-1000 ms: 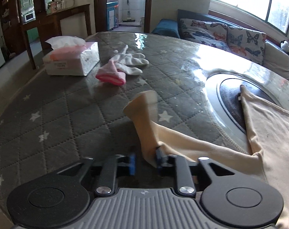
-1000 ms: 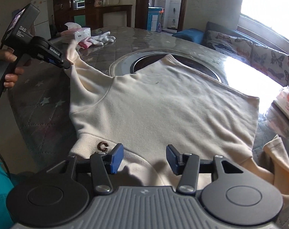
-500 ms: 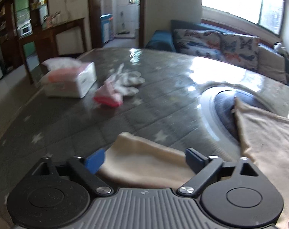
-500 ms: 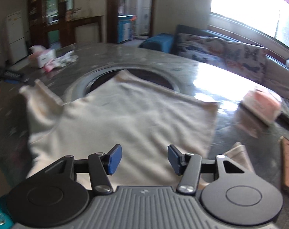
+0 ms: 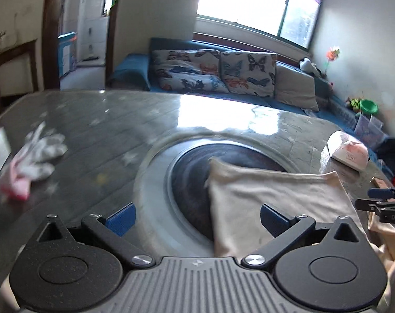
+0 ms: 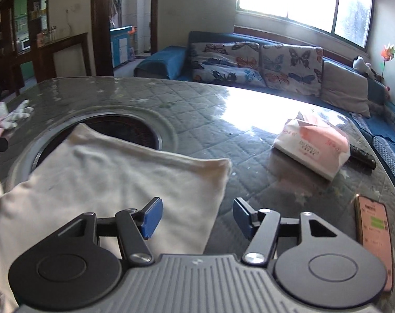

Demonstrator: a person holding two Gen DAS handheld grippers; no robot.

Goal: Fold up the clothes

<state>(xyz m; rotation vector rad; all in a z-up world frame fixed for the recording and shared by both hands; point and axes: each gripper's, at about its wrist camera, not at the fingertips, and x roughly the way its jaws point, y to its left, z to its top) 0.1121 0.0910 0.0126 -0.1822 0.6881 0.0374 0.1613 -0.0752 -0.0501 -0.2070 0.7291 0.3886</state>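
Cloth is what I see ahead of both tools: a cream garment (image 6: 106, 182) lying flat on the tabletop (image 6: 197, 120), partly over the round dark inset (image 6: 124, 127) in the middle.

My left hand-held gripper (image 5: 196, 217) is spread as wide as it goes, its jaws having just been opening, and nothing is pinched in it. The garment's near left edge runs between its blue pads (image 5: 120, 219), closer to the right-side pad, but neither pad presses on the fabric. Beyond its left pad lie white gloves (image 5: 39, 154) with something pink (image 5: 17, 185) under them, blurred. Off to its right, at the frame edge, I see the black tip of the right hand-held gripper (image 5: 382, 203), and farther back a tissue pack (image 5: 348, 154).

My right hand-held gripper (image 6: 195, 217) is released too; its jaws have just been opening and stand partly apart. The garment's right edge and far right corner sit just ahead of its left pad, with bare quilted tabletop showing under the right pad. Nothing is grasped. Ahead and to its right is the pink and white tissue pack (image 6: 312, 146) with a dark remote (image 6: 361, 156) touching its far side, and close by its right side a phone (image 6: 372, 237) lies face up.
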